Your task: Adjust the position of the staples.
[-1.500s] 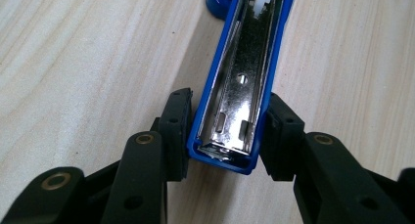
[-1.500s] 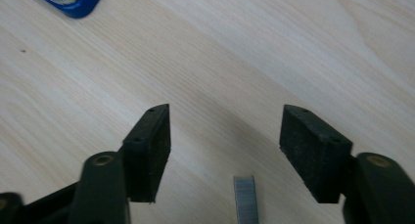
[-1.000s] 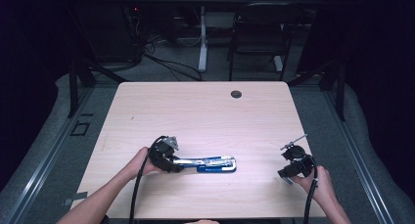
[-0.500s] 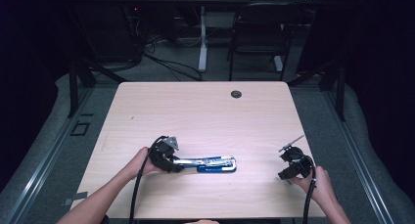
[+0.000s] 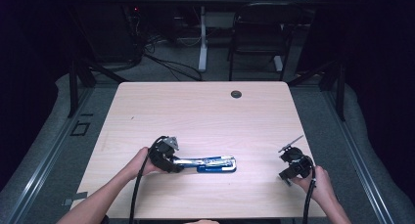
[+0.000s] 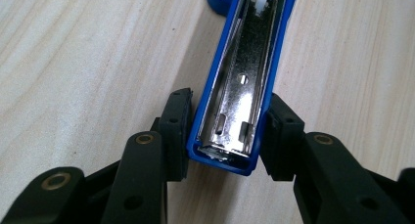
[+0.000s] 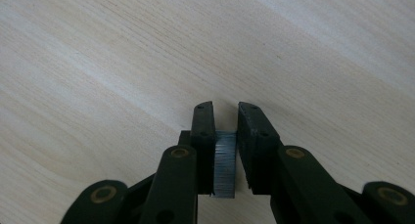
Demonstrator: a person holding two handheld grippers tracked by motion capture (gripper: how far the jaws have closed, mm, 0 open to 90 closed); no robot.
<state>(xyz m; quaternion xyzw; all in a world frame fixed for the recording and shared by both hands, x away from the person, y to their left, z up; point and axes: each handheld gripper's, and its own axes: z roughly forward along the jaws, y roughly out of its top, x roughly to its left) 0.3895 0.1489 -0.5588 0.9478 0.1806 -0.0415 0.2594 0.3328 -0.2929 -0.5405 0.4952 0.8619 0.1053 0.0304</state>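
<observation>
Nearest us, the right gripper (image 5: 289, 161) is pinching a strip of staples (image 7: 224, 170) between its jaws, hovering over bare wood near the front right. The left gripper (image 6: 226, 136) is clamping the rear end of the opened blue stapler (image 5: 211, 164), lying flat at front centre, its metal channel (image 6: 244, 82) exposed. Loading, I'd judge, is not yet done: the strip is sitting well apart from the channel. The pale wooden surface (image 5: 205, 111) is carrying a dark grommet (image 5: 236, 94) far back; beyond, a chair (image 5: 259, 38) and cables in a dim room.
</observation>
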